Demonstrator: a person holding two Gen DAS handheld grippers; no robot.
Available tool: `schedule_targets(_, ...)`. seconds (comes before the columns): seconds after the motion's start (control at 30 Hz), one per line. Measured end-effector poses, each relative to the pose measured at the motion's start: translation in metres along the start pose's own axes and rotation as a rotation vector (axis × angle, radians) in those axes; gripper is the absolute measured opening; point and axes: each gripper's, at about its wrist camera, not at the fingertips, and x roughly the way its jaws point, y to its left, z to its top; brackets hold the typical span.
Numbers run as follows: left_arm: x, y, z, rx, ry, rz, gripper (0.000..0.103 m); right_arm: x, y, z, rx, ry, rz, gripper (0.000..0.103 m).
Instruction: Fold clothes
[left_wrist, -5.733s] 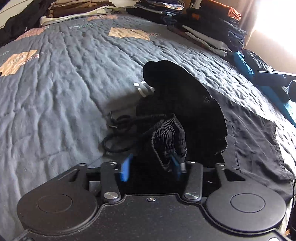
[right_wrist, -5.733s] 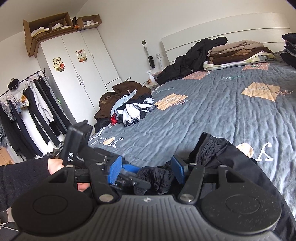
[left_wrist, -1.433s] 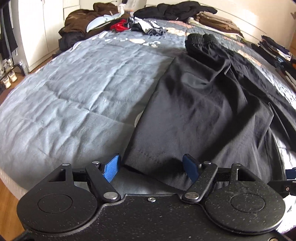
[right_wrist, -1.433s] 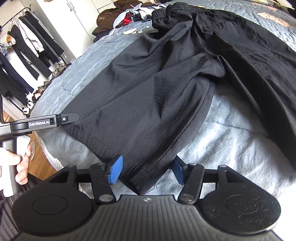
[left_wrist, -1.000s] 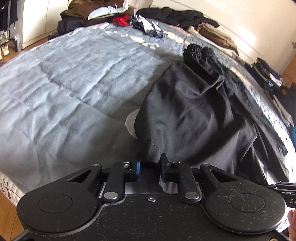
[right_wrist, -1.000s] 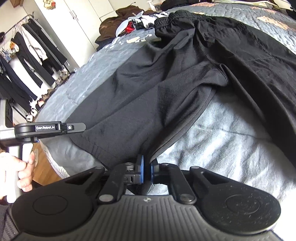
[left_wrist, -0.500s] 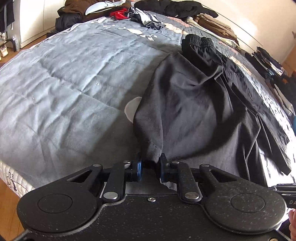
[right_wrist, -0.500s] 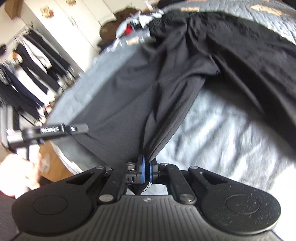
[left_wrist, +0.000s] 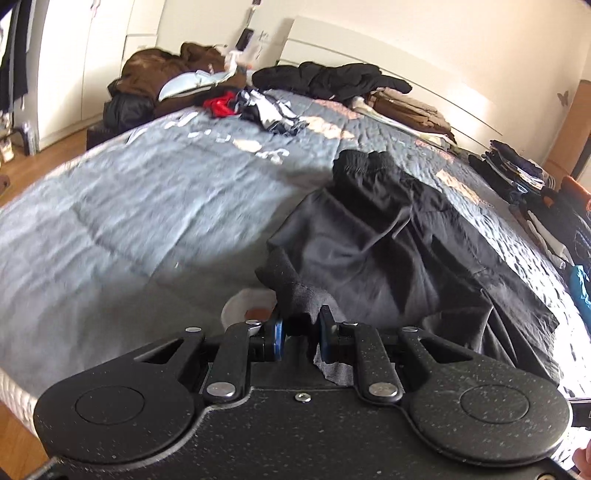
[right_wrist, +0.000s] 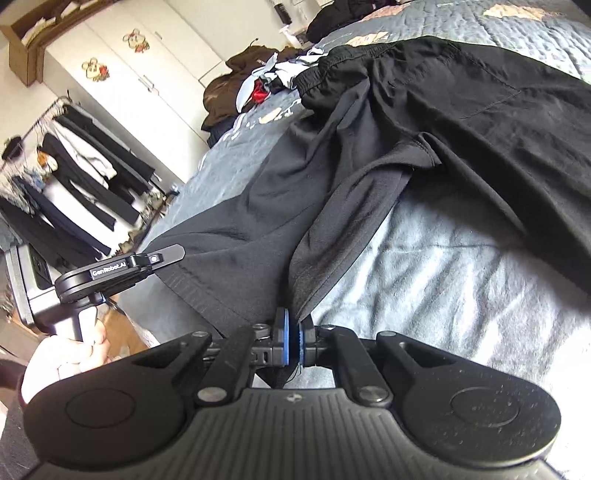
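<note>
I have the black trousers (left_wrist: 388, 251) spread lengthwise on the grey quilted bedspread (left_wrist: 140, 221), their elastic waistband (left_wrist: 364, 160) at the far end from me and the leg hems at the near edge of the bed. My left gripper (left_wrist: 299, 332) is clamped on a bunched corner of one leg hem, the blue pads pressed against the cloth from both sides, and that corner is raised off the bedspread so the fabric hangs in a fold toward the waistband. My right gripper (right_wrist: 293, 341) has its jaws pressed together on the thin edge of the same leg at its other corner, and the cloth rises taut from it toward the crotch seam. In the right wrist view I see the left gripper (right_wrist: 162, 254) beyond the hem to the left, held by a hand (right_wrist: 66, 354) on its grip. The other trouser leg lies flat on the bedspread to the right of the lifted one. Beyond the waistband, loose clothes (left_wrist: 255, 107) lie heaped on the bedspread, and folded stacks (left_wrist: 517, 166) line its right side. Left of the bed stand a white wardrobe (right_wrist: 147, 62) and a rack of hanging garments (right_wrist: 66, 177).
</note>
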Motion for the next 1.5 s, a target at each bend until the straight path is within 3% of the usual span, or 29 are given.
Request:
schedule_targets(0.3, 0.007, -0.096, 0.065, 0.224, -0.064, -0.041, 0.018, -0.016, -0.032, -0.001, 0.204, -0.066, 0.078, 0.005)
schedule_targets(0.57, 0.034, -0.208, 0.111, 0.449, -0.068, -0.091, 0.018, -0.041, -0.063, 0.012, 0.397, -0.225, 0.170, 0.005)
schedule_targets(0.77, 0.058, -0.289, 0.116, 0.598, -0.044, -0.131, 0.018, -0.053, -0.096, 0.014, 0.583, -0.329, 0.234, 0.005)
schedule_targets(1.13, 0.100, -0.397, 0.094, 0.739, 0.008, -0.257, 0.013, -0.091, -0.145, 0.012, 0.693, -0.438, 0.128, 0.005)
schedule_targets(1.33, 0.119, -0.405, 0.069, 0.726, 0.076, -0.303, 0.013, -0.103, -0.161, -0.001, 0.732, -0.446, 0.105, 0.005)
schedule_targets(1.5, 0.117, -0.365, 0.061, 0.598, 0.127, -0.329, 0.013, -0.097, -0.186, -0.016, 0.824, -0.312, 0.053, 0.010)
